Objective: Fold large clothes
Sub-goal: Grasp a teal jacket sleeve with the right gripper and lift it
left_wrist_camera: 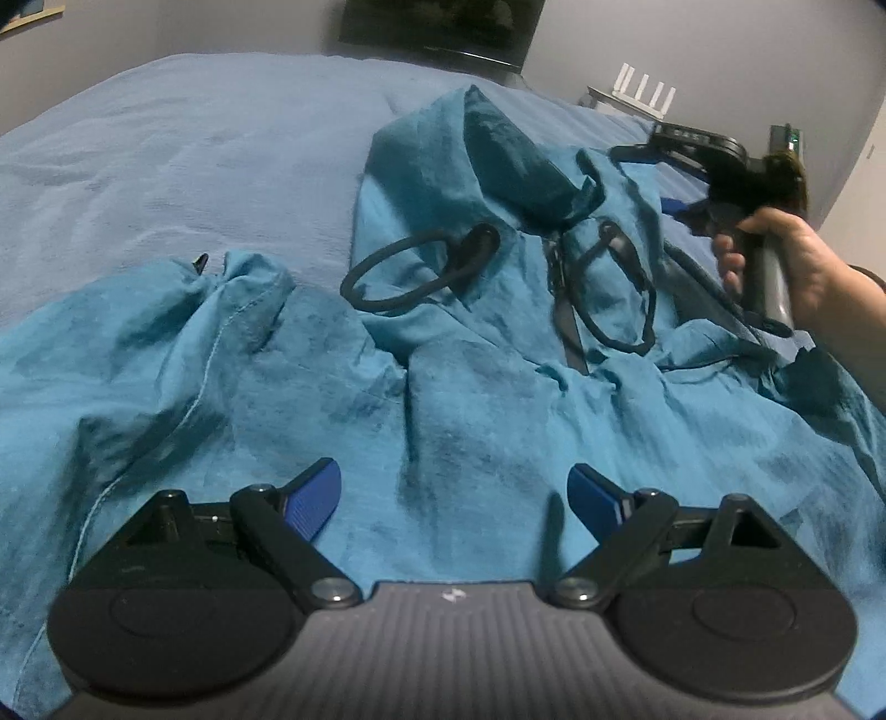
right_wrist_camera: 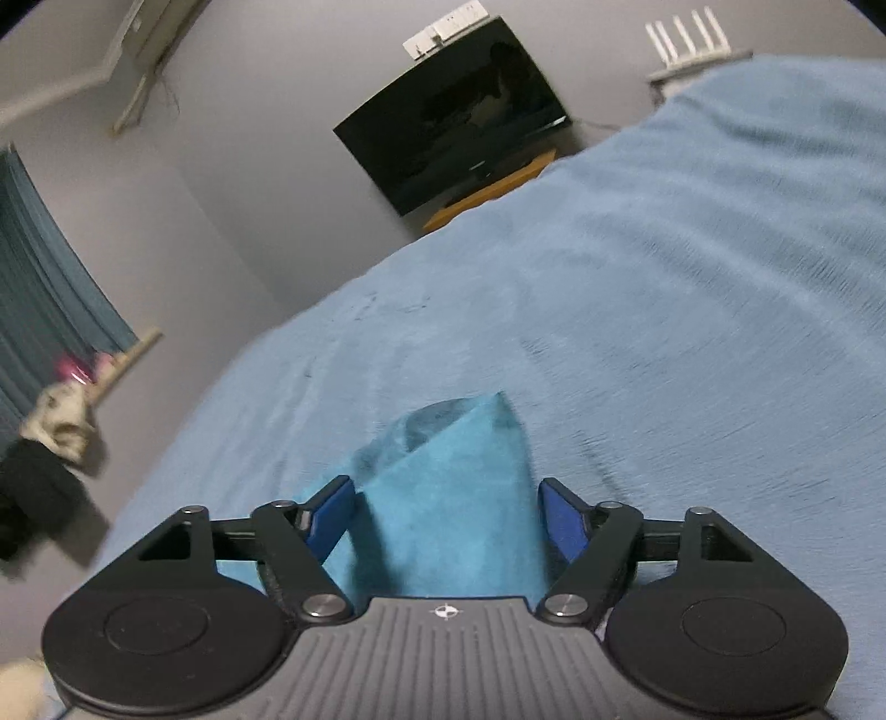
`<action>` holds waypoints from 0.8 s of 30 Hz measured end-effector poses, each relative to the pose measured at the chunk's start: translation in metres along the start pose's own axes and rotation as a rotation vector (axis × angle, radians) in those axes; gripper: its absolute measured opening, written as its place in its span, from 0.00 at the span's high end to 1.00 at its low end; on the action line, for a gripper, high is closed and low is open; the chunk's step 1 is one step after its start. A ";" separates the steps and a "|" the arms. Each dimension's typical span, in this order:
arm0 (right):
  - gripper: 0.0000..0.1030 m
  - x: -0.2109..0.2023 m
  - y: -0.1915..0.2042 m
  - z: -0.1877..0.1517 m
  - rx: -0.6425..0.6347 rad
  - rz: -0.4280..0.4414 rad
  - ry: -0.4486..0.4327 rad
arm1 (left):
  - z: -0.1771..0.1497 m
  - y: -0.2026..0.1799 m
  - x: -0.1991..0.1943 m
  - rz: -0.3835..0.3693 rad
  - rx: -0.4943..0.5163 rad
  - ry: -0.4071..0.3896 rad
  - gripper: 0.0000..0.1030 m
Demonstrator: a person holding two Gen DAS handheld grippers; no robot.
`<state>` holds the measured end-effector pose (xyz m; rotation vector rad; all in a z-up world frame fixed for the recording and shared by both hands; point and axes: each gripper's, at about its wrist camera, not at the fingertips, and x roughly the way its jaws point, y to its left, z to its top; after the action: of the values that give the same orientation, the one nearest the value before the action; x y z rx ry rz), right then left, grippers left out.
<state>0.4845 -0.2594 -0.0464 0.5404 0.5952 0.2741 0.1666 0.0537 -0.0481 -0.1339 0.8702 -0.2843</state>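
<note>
The left gripper (left_wrist_camera: 451, 493) has its blue fingers (left_wrist_camera: 313, 498) spread wide with nothing between them, poised just above the crumpled teal jacket (left_wrist_camera: 459, 387). The jacket lies spread on the bed (left_wrist_camera: 166, 166), over a pale blue blanket, with its hood (left_wrist_camera: 470, 144) toward the far edge. Two black cord loops (left_wrist_camera: 410, 271) lie on its chest on either side of a dark zipper (left_wrist_camera: 565, 288). A rumpled sleeve (left_wrist_camera: 183, 332) lies to the left.

The right gripper (right_wrist_camera: 446, 515) has its fingers (right_wrist_camera: 332, 512) about half open, and a peaked fold of the teal jacket (right_wrist_camera: 454, 498) stands between them. Whether the pads press on the cloth I cannot tell. In the left view a hand (left_wrist_camera: 792, 266) holds this gripper by its handle at the jacket's right edge.

Beyond the bed hangs a dark television (right_wrist_camera: 454, 122) on a grey wall, with a white router (right_wrist_camera: 686, 44) with upright aerials to its right and a blue curtain (right_wrist_camera: 44, 266) at the left. No writing or brand can be read; only a small round mark shows on each gripper's body.
</note>
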 end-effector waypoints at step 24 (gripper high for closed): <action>0.93 -0.270 0.110 -0.135 -0.421 0.315 -0.173 | -0.019 0.028 -0.101 0.040 -0.197 -0.410 0.14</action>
<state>0.1788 -0.2203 0.0436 0.2434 0.2689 0.6277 0.0960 0.1107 0.0070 -0.3449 0.4909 -0.1250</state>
